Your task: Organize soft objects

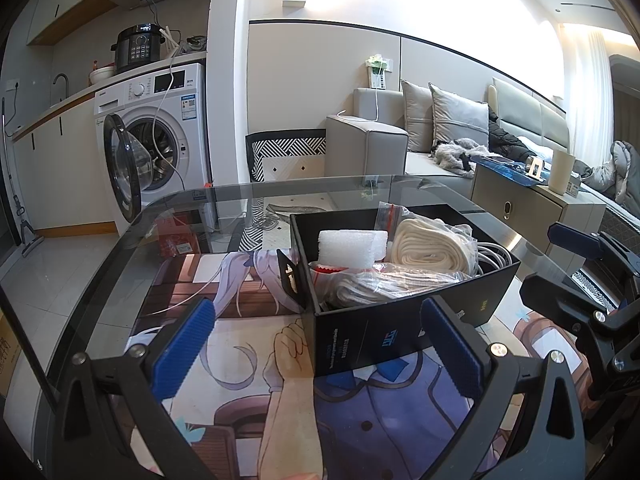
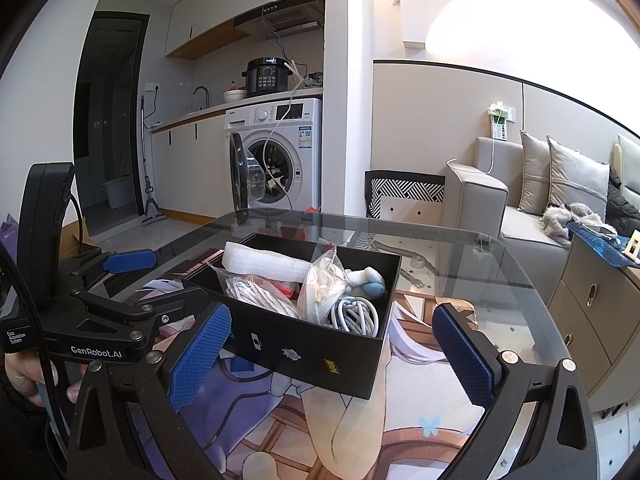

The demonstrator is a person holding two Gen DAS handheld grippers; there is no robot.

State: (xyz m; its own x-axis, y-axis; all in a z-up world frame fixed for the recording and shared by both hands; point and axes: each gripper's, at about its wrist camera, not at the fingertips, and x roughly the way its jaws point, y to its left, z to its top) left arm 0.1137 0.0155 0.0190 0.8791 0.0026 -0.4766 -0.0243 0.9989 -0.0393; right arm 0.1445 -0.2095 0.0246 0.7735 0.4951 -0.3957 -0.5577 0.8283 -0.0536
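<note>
A black open box (image 1: 360,336) stands on the printed mat of a glass table (image 1: 120,248). Inside lie a white foam block (image 1: 348,248), a rolled cream cloth (image 1: 432,248), a bagged rope (image 1: 392,280) and a white cable (image 1: 492,252). My left gripper (image 1: 318,344) is open, with its blue pads either side of the box's near corner and nothing between them. In the right wrist view the box (image 2: 320,344) also shows a white and blue plush toy (image 2: 368,280) and the coiled cable (image 2: 356,312). My right gripper (image 2: 334,356) is open and empty, just short of the box.
A washing machine (image 1: 160,136) with its door open stands beyond the table's far left. A grey sofa (image 1: 368,140) and a beige cabinet (image 1: 540,208) lie far right. A patterned bag (image 2: 404,196) sits on the floor. A hand (image 2: 24,380) holds the left gripper's handle.
</note>
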